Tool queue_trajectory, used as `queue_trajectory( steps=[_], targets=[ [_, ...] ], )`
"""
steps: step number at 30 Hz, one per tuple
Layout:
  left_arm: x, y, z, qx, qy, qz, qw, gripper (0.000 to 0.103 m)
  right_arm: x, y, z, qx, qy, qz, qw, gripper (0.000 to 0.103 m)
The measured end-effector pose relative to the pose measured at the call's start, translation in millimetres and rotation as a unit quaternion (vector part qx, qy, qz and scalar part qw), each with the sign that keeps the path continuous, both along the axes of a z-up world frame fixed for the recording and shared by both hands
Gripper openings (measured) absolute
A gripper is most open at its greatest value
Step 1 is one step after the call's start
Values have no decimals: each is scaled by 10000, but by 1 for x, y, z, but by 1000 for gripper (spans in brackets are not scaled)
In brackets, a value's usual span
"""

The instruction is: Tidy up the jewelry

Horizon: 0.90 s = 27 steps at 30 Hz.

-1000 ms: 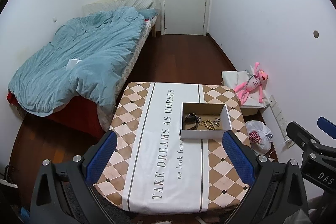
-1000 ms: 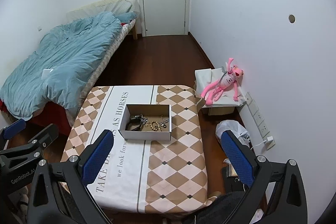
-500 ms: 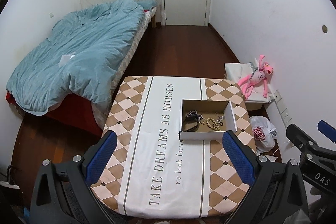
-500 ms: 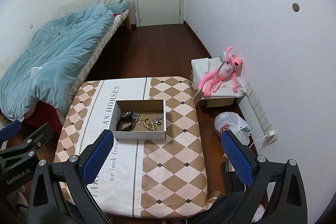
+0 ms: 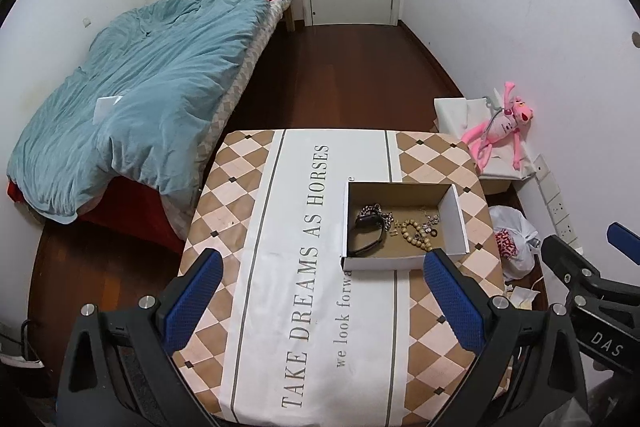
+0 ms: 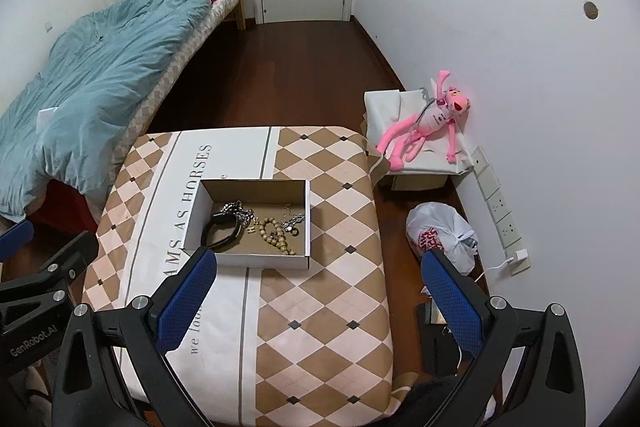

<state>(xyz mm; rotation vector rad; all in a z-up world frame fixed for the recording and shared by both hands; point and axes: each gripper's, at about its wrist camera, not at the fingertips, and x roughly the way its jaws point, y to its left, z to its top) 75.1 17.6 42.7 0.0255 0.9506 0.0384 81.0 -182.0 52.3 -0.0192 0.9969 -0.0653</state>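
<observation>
Beyond the tips of both pairs of fingers, on the bench (image 5: 256, 211), sits a shallow cardboard box (image 5: 454, 217) with the jewelry loose on its floor. The left gripper (image 5: 320, 301) is spread wide with nothing between its blue pads; the box lies just past its right fingertip (image 5: 450, 301), which overlaps the box's near right corner in the left wrist view. The right gripper (image 6: 320, 301) is likewise splayed and empty — here the box (image 6: 306, 223) lies just past its left fingertip (image 6: 188, 301), which overlaps the near left corner.

Inside the box, toward the side nearer the left gripper, a black band (image 5: 366, 233) curls in an open loop, with a silver chain (image 5: 382, 213) heaped against its far end. Next to these, toward the right gripper's side, lies a string of tan wooden beads (image 5: 414, 233), and beyond that a small silvery piece (image 5: 430, 221) close to the box wall; its exact form is too small to tell. The same pieces show in the right wrist view: band (image 6: 224, 229), chain (image 6: 240, 209), beads (image 6: 276, 235).

The bench wears a brown-and-cream diamond cloth (image 6: 328, 291) with a white printed strip. Off past the right gripper's outer finger, a white plastic bag (image 6: 442, 231) rests on the dark wood floor, and a pink plush toy (image 6: 426, 125) lies on a low white-covered stand — both well apart from the box.
</observation>
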Motion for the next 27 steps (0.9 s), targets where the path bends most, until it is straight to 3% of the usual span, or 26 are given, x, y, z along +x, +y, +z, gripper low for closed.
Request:
queue_trajectory(
  steps=[27],
  targets=[
    [18,-7,-23,-99,263,-26,9996,102,17,-8,-20,-9,275,-74,9996,103]
  ],
)
